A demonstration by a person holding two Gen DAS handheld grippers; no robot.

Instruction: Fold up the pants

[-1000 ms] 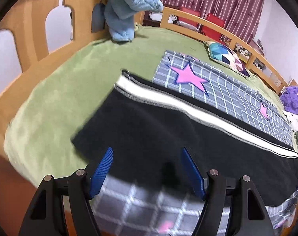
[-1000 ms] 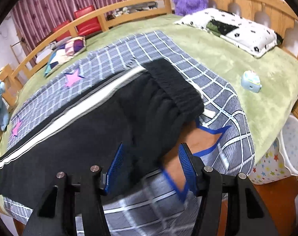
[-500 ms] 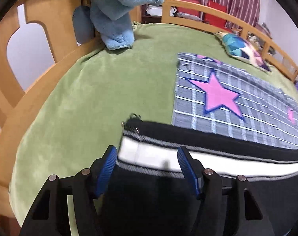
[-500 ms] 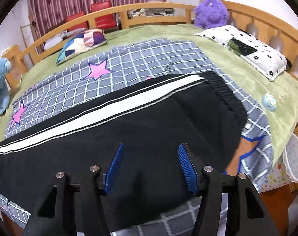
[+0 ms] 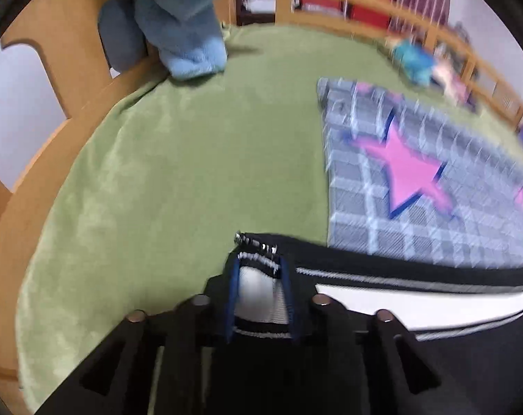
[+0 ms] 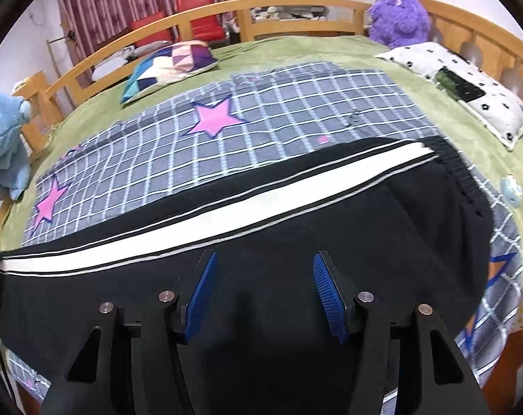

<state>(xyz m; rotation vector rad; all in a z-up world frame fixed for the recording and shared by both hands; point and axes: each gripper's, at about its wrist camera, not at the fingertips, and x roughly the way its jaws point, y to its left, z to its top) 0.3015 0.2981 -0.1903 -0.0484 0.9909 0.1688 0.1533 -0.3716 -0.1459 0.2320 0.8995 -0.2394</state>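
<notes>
Our left gripper (image 5: 259, 269) is closing on the hem of the pants (image 6: 261, 304) spread across the checked blanket (image 6: 296, 110), right gripper (image 6: 263, 294) spread empty above, so a thin bite could slip free.

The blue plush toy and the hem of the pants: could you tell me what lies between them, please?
In the left wrist view, only bare green bedspread lies between the blue plush toy and the pants hem.
</notes>
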